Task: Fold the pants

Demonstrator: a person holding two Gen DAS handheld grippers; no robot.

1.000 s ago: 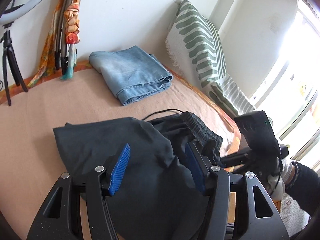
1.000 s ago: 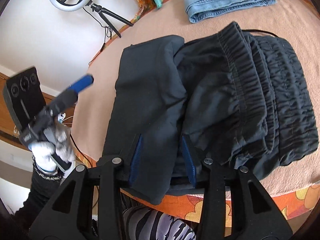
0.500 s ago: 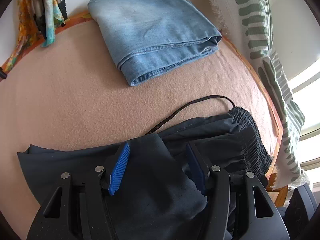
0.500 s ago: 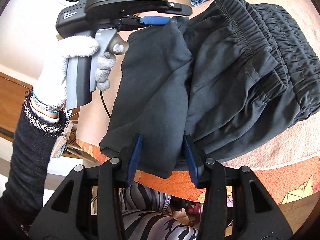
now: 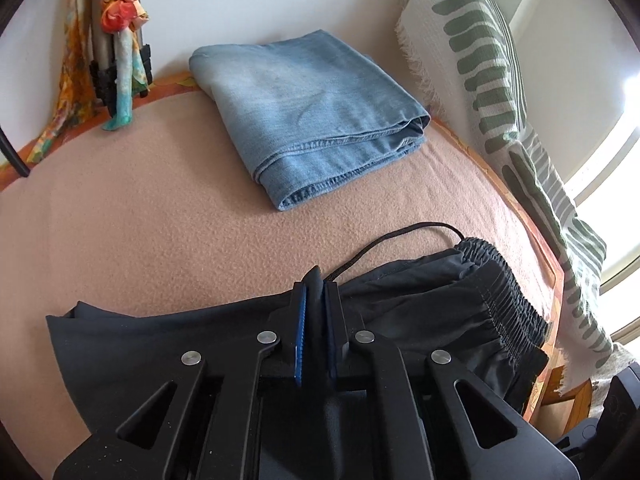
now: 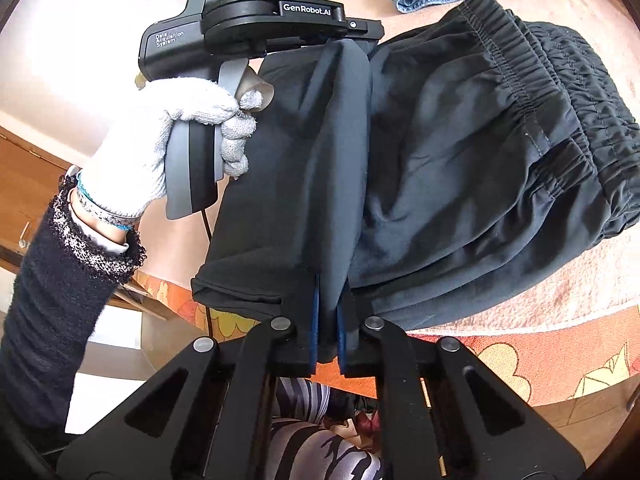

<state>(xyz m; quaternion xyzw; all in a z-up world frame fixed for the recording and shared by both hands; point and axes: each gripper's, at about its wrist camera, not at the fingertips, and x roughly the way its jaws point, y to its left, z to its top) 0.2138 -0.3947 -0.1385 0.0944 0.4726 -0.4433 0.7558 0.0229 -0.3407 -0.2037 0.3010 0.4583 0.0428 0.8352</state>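
Black pants [image 6: 460,152], thin soft synthetic, light and floppy, probably a bit slippery; lie part-folded on the pink fleece blanket [image 5: 140,208], elastic waistband [image 6: 532,80] toward 2 o'clock in the right wrist view. Left gripper [image 5: 315,292] is pinched tight on the folded leg edge at the far side; right gripper [image 6: 327,312] is pinched on the same leg fold at the near edge, 6 o'clock. Best hold is these fold edges, not the bunchy waistband. One drawcord [image 5: 400,236] trails out at 1 o'clock. Count: one black pants, one folded jeans [image 5: 312,112] at 12 o'clock, two grippers, one striped pillow [image 5: 480,48].
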